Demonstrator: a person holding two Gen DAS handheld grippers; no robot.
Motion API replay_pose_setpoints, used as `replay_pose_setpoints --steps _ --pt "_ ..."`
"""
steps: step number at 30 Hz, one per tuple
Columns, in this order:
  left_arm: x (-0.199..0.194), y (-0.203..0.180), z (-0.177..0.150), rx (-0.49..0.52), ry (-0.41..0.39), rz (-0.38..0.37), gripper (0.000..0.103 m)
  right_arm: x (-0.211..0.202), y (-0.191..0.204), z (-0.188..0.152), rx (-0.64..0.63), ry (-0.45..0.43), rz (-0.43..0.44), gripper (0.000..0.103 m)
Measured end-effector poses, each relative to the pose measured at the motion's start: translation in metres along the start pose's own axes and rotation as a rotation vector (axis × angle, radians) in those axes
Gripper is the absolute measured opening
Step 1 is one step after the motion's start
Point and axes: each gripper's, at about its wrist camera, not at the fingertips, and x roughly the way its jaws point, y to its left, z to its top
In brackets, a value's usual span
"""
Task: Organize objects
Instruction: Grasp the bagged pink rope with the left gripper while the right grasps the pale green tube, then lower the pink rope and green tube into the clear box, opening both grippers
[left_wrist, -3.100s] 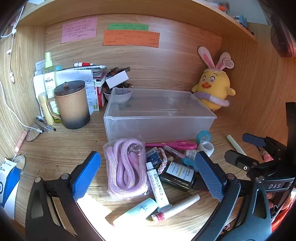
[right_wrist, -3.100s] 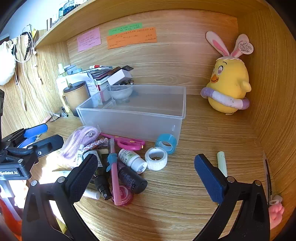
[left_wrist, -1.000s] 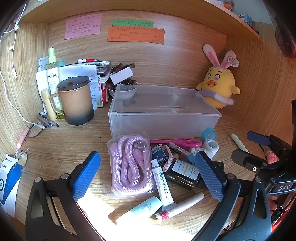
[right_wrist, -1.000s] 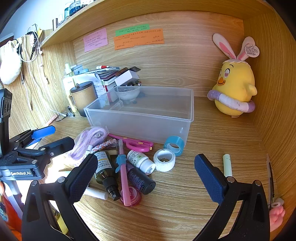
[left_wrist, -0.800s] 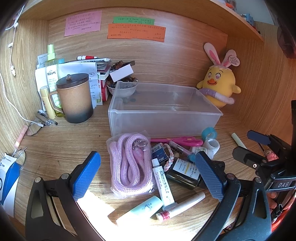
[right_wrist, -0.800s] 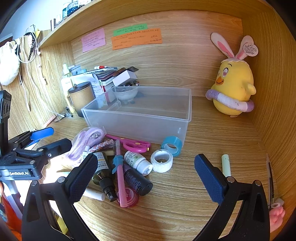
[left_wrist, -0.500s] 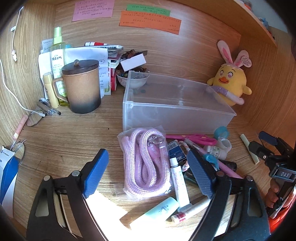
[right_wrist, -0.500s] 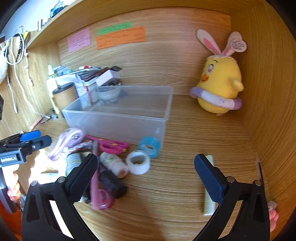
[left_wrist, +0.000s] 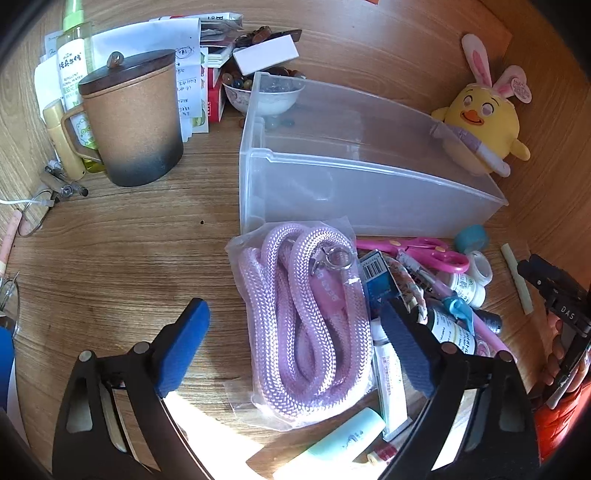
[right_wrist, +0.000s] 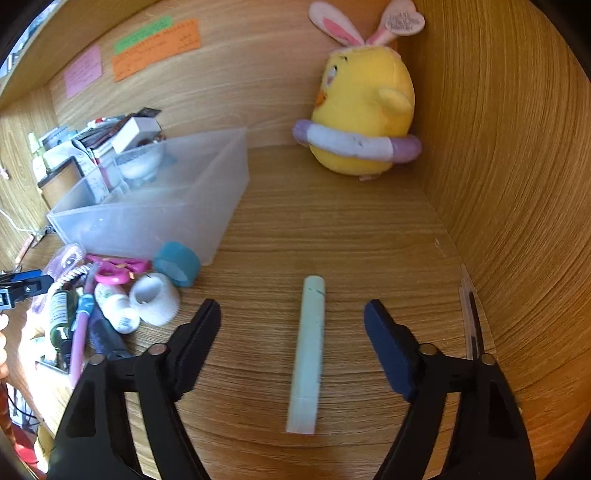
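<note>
Both tongs are standing released: my left gripper (left_wrist: 293, 338) is straddling the bagged pink rope (left_wrist: 306, 317), jaws just reopening, pads clear of it; my right gripper (right_wrist: 291, 323), jaws just narrowing, is flanking one pale green stick (right_wrist: 308, 354) lying apart on the desk (right_wrist: 332, 229). I am seeing one clear bin (left_wrist: 354, 173), two tape rolls (right_wrist: 166, 277) and one pink scissors (left_wrist: 424, 251); the left pad is hiding part of the pile.

Two down-tilted wrist views, shared bin (left_wrist: 369, 192)
</note>
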Motion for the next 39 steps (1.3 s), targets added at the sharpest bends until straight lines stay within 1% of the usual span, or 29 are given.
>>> replay_pose_setpoints --steps 1,3,6,7,9,12,13,15,17,20,21,27,32,37,39 --pt "0.002 0.000 0.002 0.000 0.007 -0.003 0.095 0.003 -0.002 0.000 -0.002 0.016 -0.004 0.064" --pt "0.006 0.000 0.005 0.003 0.022 -0.001 0.095 0.010 -0.006 0.000 -0.002 0.047 -0.012 0.054" --pt "0.016 0.000 0.007 0.016 0.047 0.014 0.095 0.014 -0.010 -0.001 0.000 0.074 0.005 0.045" --pt "0.018 0.002 0.007 0.048 0.065 -0.018 0.095 0.014 -0.009 -0.002 -0.006 0.079 0.002 0.043" --pt "0.020 0.006 0.006 0.029 0.080 -0.049 0.095 0.016 -0.008 -0.004 -0.016 0.088 -0.005 0.033" --pt "0.018 0.012 0.004 0.036 0.075 -0.034 0.095 0.018 -0.006 -0.005 -0.026 0.096 -0.003 0.024" --pt "0.017 0.013 0.002 0.043 0.072 -0.032 0.095 0.018 -0.005 -0.005 -0.029 0.098 0.001 0.023" --pt "0.013 0.013 -0.001 0.064 0.068 -0.025 0.092 0.018 -0.003 -0.006 -0.039 0.097 0.004 0.015" --pt "0.010 0.014 -0.002 0.086 0.067 -0.020 0.086 0.018 0.002 -0.007 -0.048 0.096 0.015 0.014" --pt "0.005 0.016 -0.006 0.117 0.065 -0.004 0.070 0.018 0.009 -0.009 -0.066 0.088 0.031 0.014" --pt "0.003 0.015 -0.008 0.131 0.062 0.008 0.068 0.017 0.011 -0.010 -0.068 0.085 0.040 0.014" --pt "0.001 0.017 -0.013 0.182 0.039 0.019 0.066 0.013 0.027 -0.017 -0.079 0.072 0.093 0.014" --pt "0.000 0.010 -0.017 0.225 0.002 0.030 0.059 0.001 0.036 -0.016 -0.081 0.039 0.131 0.014" --pt "-0.014 0.016 -0.022 0.190 -0.035 0.017 0.056 -0.015 0.043 -0.006 -0.083 -0.011 0.149 0.014" --pt "-0.023 0.021 -0.025 0.178 -0.058 0.022 0.055 -0.020 0.047 -0.002 -0.091 -0.027 0.152 0.014"
